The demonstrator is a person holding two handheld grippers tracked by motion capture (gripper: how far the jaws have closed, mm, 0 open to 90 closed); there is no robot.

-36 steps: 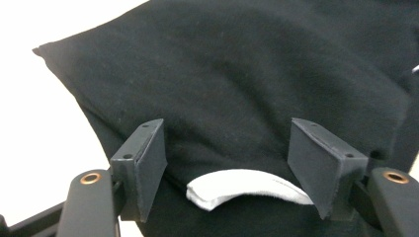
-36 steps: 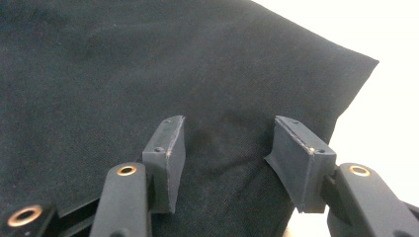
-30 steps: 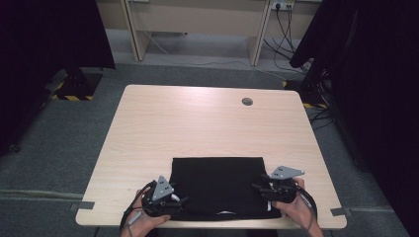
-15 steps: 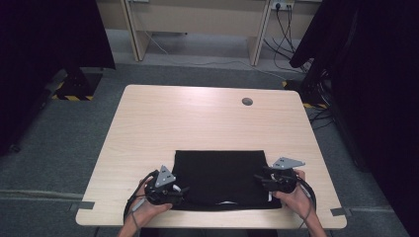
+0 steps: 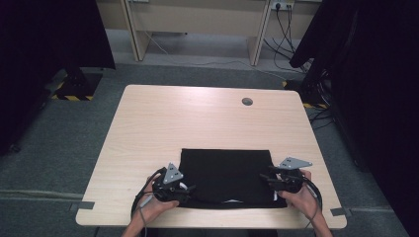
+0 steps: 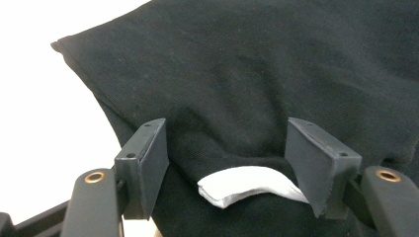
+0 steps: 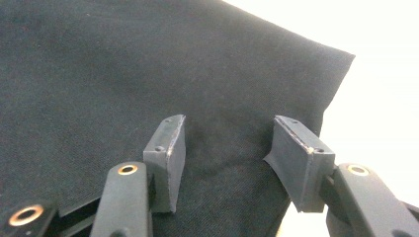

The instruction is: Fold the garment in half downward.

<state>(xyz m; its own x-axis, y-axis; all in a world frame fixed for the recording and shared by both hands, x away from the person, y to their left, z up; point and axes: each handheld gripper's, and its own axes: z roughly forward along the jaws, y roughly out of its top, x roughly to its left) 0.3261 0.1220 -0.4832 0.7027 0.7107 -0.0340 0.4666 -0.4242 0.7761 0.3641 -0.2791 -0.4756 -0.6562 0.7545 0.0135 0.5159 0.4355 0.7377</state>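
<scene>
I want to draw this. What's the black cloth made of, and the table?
The cloth looks like soft, matte knit fabric, maybe cotton: a fine weave shows and it bulges into soft folds. Its white tag looks like thin woven fabric. The table looks like pale wood-grain laminate, smooth with faint streaks; real wood is possible.

One black cloth, one table, seemingly one white tag.

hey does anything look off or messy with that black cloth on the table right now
Mostly tidy: the black cloth lies flat and square near the table's front edge. One oddity: a white tag pokes out at its near edge, between the left tool's jaws.
</scene>
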